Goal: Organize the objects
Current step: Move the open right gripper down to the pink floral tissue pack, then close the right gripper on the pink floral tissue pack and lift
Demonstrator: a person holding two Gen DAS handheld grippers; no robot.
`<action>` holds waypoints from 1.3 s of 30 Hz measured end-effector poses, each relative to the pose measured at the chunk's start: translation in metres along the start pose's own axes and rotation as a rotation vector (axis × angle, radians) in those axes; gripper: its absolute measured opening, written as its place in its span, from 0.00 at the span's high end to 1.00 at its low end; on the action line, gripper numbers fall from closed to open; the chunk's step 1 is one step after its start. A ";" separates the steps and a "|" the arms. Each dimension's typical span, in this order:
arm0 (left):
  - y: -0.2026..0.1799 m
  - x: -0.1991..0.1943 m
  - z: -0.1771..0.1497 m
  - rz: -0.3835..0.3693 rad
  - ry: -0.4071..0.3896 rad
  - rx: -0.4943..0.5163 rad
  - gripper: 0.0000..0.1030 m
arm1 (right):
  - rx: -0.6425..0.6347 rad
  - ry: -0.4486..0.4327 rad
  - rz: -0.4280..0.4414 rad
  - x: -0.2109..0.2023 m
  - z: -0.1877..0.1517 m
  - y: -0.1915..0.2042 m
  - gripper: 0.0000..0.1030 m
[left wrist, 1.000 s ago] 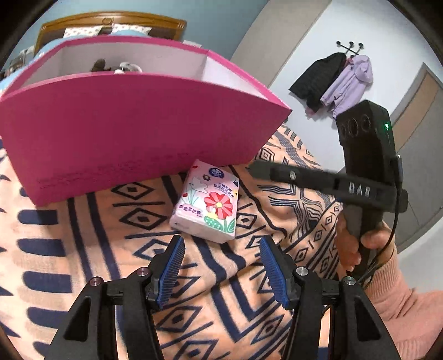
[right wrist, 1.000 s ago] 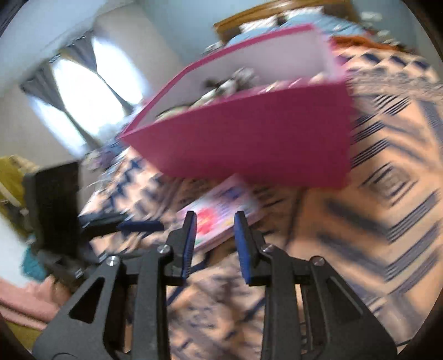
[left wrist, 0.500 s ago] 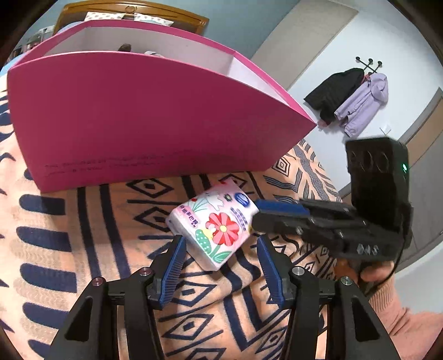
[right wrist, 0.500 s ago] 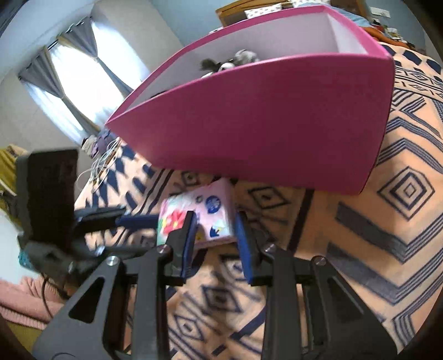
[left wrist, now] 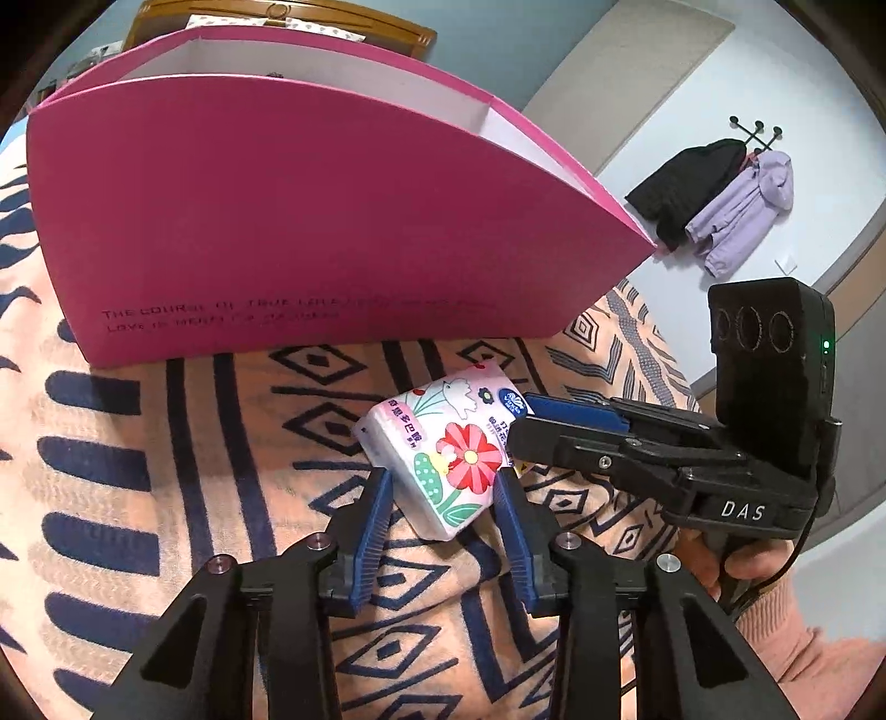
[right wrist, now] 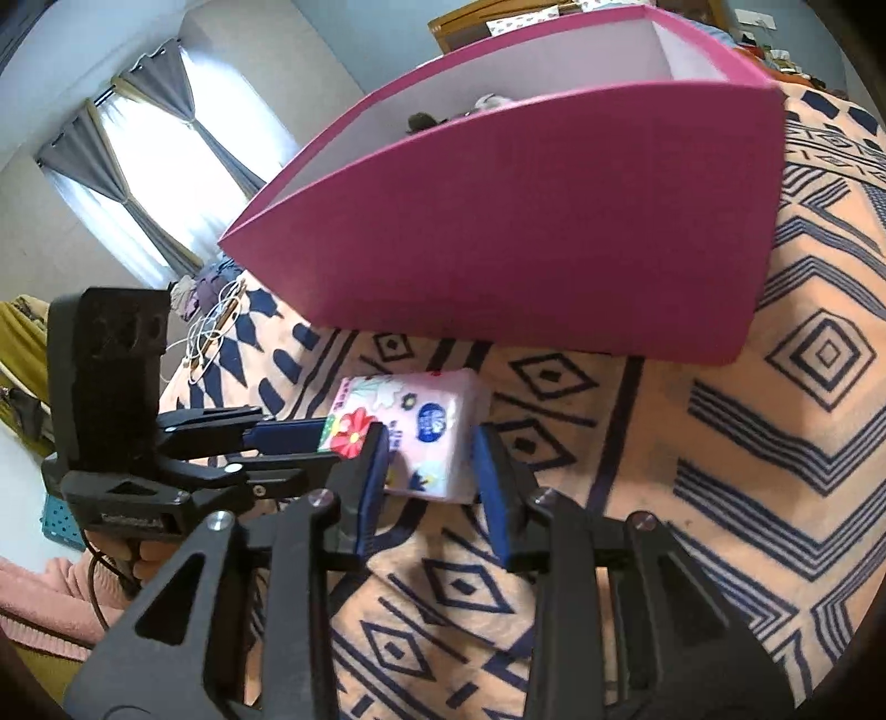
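A flowered tissue pack (left wrist: 449, 450) lies on the patterned blanket in front of a big pink box (left wrist: 310, 232). My left gripper (left wrist: 446, 501) is open, its fingers on either side of the pack's near corner. My right gripper (right wrist: 429, 462) is open around the pack (right wrist: 412, 423) from the other side; in the left wrist view its fingers (left wrist: 576, 429) touch the pack's right end. The pink box (right wrist: 554, 232) holds small items, mostly hidden by its wall.
The orange and navy blanket (right wrist: 775, 443) covers the bed. A wooden headboard (left wrist: 277, 22) stands behind the box. Coats (left wrist: 720, 205) hang on the far wall. Curtained windows (right wrist: 155, 183) and tangled cables (right wrist: 216, 327) are to the left in the right wrist view.
Both grippers have closed in on the tissue pack. The right gripper's jaws have widened and now straddle it. The pack has been turned on the blanket.
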State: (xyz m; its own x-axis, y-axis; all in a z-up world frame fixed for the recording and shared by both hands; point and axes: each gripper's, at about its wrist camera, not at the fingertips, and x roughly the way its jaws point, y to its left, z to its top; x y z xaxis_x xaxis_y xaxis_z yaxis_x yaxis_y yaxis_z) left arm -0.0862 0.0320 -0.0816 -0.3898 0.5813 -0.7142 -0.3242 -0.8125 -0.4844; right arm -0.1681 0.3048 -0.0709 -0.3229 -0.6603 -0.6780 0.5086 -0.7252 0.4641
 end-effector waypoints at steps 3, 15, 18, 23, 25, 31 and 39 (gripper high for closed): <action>-0.001 0.000 -0.001 -0.003 0.000 0.005 0.64 | 0.002 0.000 -0.002 -0.002 -0.001 0.001 0.66; -0.007 -0.013 -0.001 0.003 -0.038 0.038 0.64 | -0.019 -0.047 -0.011 -0.021 -0.006 0.016 0.66; -0.010 -0.018 0.000 0.008 -0.053 0.045 0.64 | -0.028 -0.059 -0.013 -0.026 -0.006 0.020 0.66; -0.016 -0.027 0.001 0.015 -0.084 0.065 0.64 | -0.038 -0.086 -0.008 -0.036 -0.005 0.027 0.66; -0.018 -0.030 0.001 0.016 -0.092 0.072 0.64 | -0.040 -0.095 -0.006 -0.039 -0.004 0.029 0.66; -0.022 -0.038 0.002 0.020 -0.109 0.087 0.64 | -0.052 -0.114 -0.008 -0.044 -0.003 0.036 0.66; -0.032 -0.046 0.004 0.019 -0.128 0.104 0.63 | -0.064 -0.136 -0.007 -0.049 -0.001 0.042 0.66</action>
State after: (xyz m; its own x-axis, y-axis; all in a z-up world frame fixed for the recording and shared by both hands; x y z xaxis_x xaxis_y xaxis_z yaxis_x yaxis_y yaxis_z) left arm -0.0614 0.0314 -0.0318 -0.5012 0.5724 -0.6490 -0.4008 -0.8183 -0.4121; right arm -0.1299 0.3065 -0.0187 -0.4296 -0.6788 -0.5955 0.5542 -0.7189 0.4197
